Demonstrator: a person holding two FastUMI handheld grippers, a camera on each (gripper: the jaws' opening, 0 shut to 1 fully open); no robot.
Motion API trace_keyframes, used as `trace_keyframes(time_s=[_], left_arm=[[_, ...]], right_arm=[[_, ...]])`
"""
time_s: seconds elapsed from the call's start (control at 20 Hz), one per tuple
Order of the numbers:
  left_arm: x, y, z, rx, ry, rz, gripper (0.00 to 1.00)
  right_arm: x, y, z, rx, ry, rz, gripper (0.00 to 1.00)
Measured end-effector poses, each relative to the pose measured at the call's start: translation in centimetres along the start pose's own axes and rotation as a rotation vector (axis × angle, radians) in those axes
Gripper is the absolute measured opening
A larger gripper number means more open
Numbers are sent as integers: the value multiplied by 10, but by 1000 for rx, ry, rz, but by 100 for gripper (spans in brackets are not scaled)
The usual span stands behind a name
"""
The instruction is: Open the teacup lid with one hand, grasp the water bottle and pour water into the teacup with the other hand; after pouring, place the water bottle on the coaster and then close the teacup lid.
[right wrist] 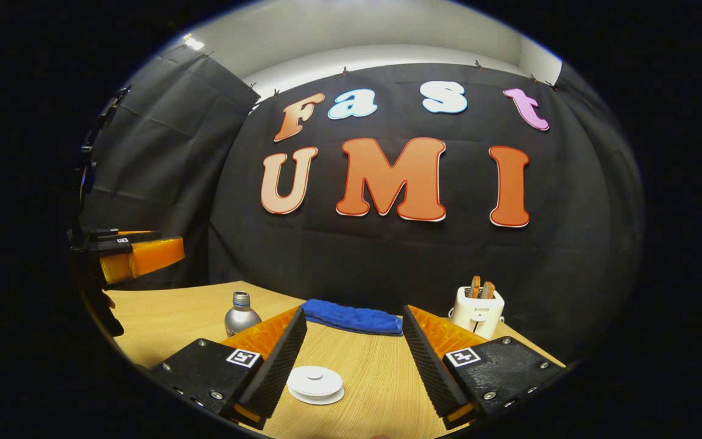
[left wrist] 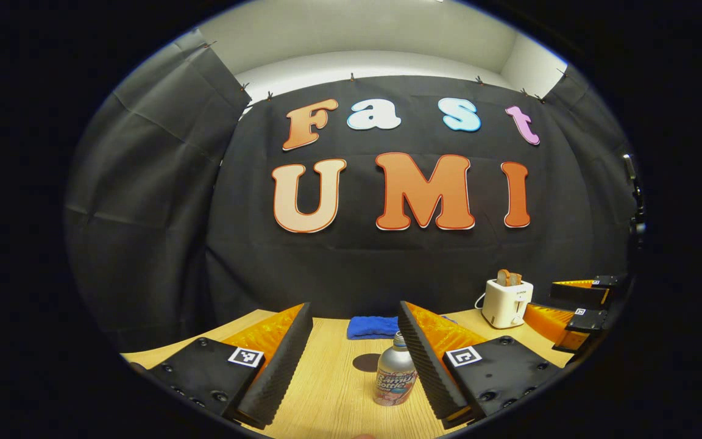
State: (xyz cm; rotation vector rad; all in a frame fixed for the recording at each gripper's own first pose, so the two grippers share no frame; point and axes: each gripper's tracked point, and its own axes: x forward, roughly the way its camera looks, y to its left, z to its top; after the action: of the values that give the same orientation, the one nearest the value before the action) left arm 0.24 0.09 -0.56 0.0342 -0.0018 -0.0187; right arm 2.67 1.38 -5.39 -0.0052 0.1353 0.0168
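In the left gripper view, the silver water bottle [left wrist: 395, 372] with a printed label stands upright on the wooden table [left wrist: 326, 390]. It is between the fingers of my open left gripper [left wrist: 354, 311], close to the right finger and apart from both. A dark round coaster [left wrist: 366, 363] lies just behind it. In the right gripper view, the white teacup [right wrist: 315, 384] with its lid on sits between the fingers of my open right gripper [right wrist: 354, 311], near the left finger and untouched. The bottle [right wrist: 241, 314] stands farther left, and the left gripper [right wrist: 165, 251] hovers above the table's left side.
A folded blue cloth [left wrist: 372, 326] [right wrist: 351, 317] lies at the back of the table. A white toaster [left wrist: 507, 302] [right wrist: 478, 311] with bread slices stands at the back right. The right gripper [left wrist: 564, 305] shows at the right edge of the left gripper view.
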Motion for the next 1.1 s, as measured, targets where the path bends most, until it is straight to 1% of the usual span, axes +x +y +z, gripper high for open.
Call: trace_keyframes(time_s=[0.3, 0.45, 0.6, 0.8, 0.85, 0.9, 0.95, 1.0, 1.05, 1.1], left_arm=[[3, 2, -14, 10, 27, -1, 94], [4, 4, -20, 18, 39, 3, 96], [7, 5, -25, 20, 51, 2, 97], [8, 9, -32, 20, 62, 6, 97], [9, 9, -34, 21, 67, 7, 93], [9, 9, -35, 21, 71, 7, 93], [9, 10, -38, 21, 75, 7, 97], [11, 10, -39, 21, 79, 7, 97], [10, 9, -41, 21, 84, 6, 93], [11, 9, -42, 21, 88, 6, 93]], right_arm=[[18, 14, -38, -6, 100, 38, 95], [22, 17, -48, -6, 139, 52, 95], [33, 33, -59, 2, 159, 76, 95], [41, 39, -79, 15, 203, 94, 95], [43, 40, -85, 16, 219, 97, 95], [45, 43, -91, 17, 231, 98, 95], [47, 44, -96, 19, 244, 99, 95], [47, 46, -102, 21, 253, 107, 95], [47, 46, -109, 21, 271, 110, 94], [49, 46, -115, 22, 287, 111, 91]])
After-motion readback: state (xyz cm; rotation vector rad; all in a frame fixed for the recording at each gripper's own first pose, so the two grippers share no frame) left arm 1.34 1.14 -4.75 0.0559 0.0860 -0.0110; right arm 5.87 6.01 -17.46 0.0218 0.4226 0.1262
